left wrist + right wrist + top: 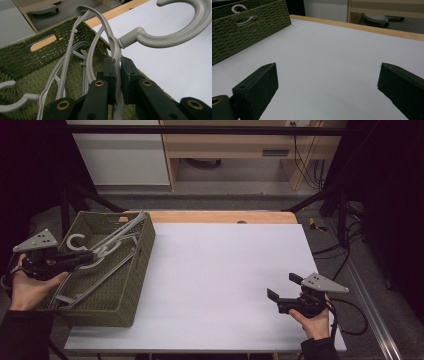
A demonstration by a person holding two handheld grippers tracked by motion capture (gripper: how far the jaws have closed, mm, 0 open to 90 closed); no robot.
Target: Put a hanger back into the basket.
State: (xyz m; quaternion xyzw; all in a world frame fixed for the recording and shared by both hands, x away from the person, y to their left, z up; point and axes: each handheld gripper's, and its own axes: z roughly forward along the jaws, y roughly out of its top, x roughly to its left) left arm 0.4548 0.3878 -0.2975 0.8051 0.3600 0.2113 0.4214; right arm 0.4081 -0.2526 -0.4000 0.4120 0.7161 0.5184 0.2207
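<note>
Left gripper (117, 72): jaws pinched tight on the flat neck of a grey plastic hanger (115, 50), just below where its hook (175, 35) joins. In the left gripper view the hook curls off to the upper right of the frame, over the white table (175, 75). In the high view this gripper (92, 254) sits at centre left, above the green woven basket (135, 285), with the held hanger (107, 247) among other grey hangers (95, 287) lying crossed in the basket.

Assessment — the step in hand appears to be lifting one hanger out of the pile. The grip is narrow and close to the hook, so the long arms may swing or snag on their neighbours. Recommended: raise it straight and slowly, watch that no second hanger comes along, and clear the basket's wall before carrying it toward mid-frame.

Right gripper (327, 82): jaws spread wide, nothing between them — idle at the lower right of the high view (282, 287), low above the table.
</note>
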